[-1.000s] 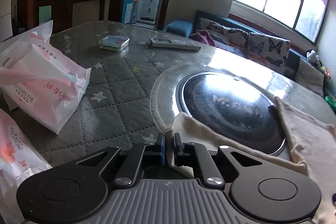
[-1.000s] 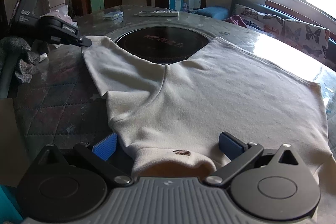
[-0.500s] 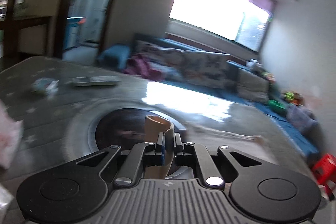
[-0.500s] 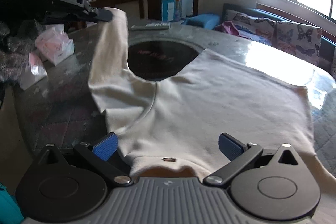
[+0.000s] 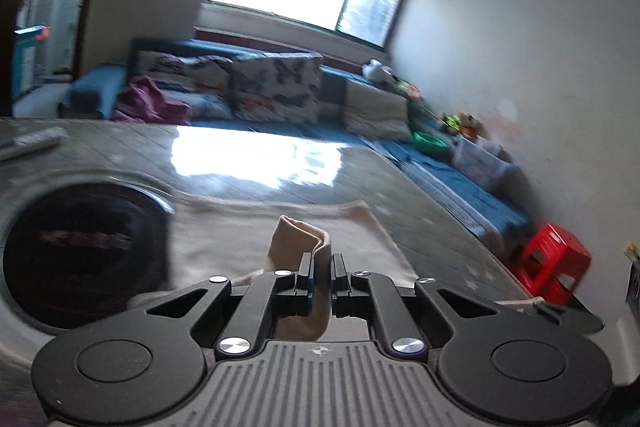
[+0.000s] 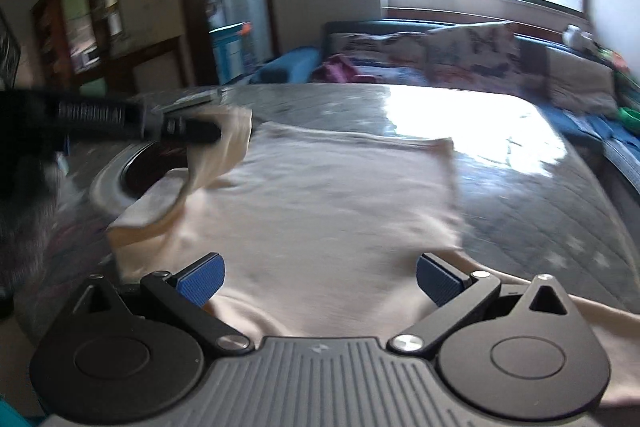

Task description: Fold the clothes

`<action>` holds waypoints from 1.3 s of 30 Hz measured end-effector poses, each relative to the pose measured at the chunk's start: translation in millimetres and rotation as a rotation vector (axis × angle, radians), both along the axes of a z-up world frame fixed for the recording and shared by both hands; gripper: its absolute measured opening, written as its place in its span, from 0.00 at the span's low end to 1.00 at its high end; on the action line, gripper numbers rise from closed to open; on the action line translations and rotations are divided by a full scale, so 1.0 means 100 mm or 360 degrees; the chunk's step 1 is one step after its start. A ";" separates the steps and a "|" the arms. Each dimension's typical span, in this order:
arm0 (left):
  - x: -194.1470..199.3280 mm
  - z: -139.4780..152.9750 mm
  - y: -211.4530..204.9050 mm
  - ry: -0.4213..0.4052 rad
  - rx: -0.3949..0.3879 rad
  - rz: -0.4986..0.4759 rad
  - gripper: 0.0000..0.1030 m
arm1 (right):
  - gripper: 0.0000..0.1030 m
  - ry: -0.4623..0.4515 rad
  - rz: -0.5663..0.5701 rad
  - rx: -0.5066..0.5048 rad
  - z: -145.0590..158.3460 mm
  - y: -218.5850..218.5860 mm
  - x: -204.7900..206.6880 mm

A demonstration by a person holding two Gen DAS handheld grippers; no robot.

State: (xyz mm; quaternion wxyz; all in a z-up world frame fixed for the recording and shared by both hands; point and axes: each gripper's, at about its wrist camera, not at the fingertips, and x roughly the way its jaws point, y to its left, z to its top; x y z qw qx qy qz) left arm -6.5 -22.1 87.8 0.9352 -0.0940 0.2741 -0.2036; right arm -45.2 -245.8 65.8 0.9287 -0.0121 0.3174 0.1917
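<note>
Shirt (image 6: 332,211) flat, hem toward window | sleeve (image 5: 298,247) lifted, left gripper (image 5: 320,281) pinching

A quilted grey table (image 6: 560,195) carries a cream shirt (image 6: 320,195) beside its dark round inset (image 5: 80,239); a remote (image 5: 30,143) lies beyond the inset.

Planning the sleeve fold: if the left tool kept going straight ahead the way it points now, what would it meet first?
Probably the cream shirt spread on the table. The left tool, shut on the sleeve, points low across it toward the sofa. Depth is unclear, so it might skim above the cloth.
</note>
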 end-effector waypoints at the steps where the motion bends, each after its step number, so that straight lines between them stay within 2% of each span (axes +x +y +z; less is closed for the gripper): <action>1: 0.02 -0.03 -0.06 0.0008 0.0005 -0.0025 0.08 | 1.00 0.0004 -0.0035 0.0006 0.01 -0.06 0.00; 12: 0.05 -0.41 -0.46 0.0096 0.0100 -0.0263 0.13 | 1.00 0.0043 -0.0237 0.0140 0.03 -0.44 0.10; 15: 0.00 -0.41 -0.43 0.0093 0.0132 -0.0262 0.30 | 1.00 0.0055 -0.0231 0.0155 0.03 -0.43 0.14; 16: -0.01 -0.41 -0.42 0.0091 0.0142 -0.0262 0.32 | 1.00 0.0059 -0.0224 0.0156 0.02 -0.41 0.15; 17: -0.03 -0.40 -0.38 0.0079 0.0152 -0.0253 0.33 | 1.00 0.0062 -0.0216 0.0156 0.02 -0.39 0.16; 19: -0.08 -0.37 -0.27 0.0052 0.0171 -0.0235 0.42 | 1.00 0.0067 -0.0182 0.0146 0.00 -0.32 0.19; 24: -0.24 -0.35 0.09 0.0009 0.0275 -0.0126 0.53 | 1.00 0.0110 -0.0095 0.0151 -0.06 -0.16 0.29; 29: -0.39 -0.38 0.47 0.0020 0.0343 0.0016 0.58 | 0.99 0.0164 -0.0006 0.0198 -0.14 -0.01 0.45; 33: -0.50 -0.45 0.66 0.0060 0.0369 0.0084 0.59 | 0.90 0.0204 0.0011 0.0228 -0.21 0.03 0.58; 39: -0.64 -0.56 0.75 0.0102 0.0387 0.0091 0.59 | 0.73 0.0260 0.0018 0.0271 -0.32 0.06 0.75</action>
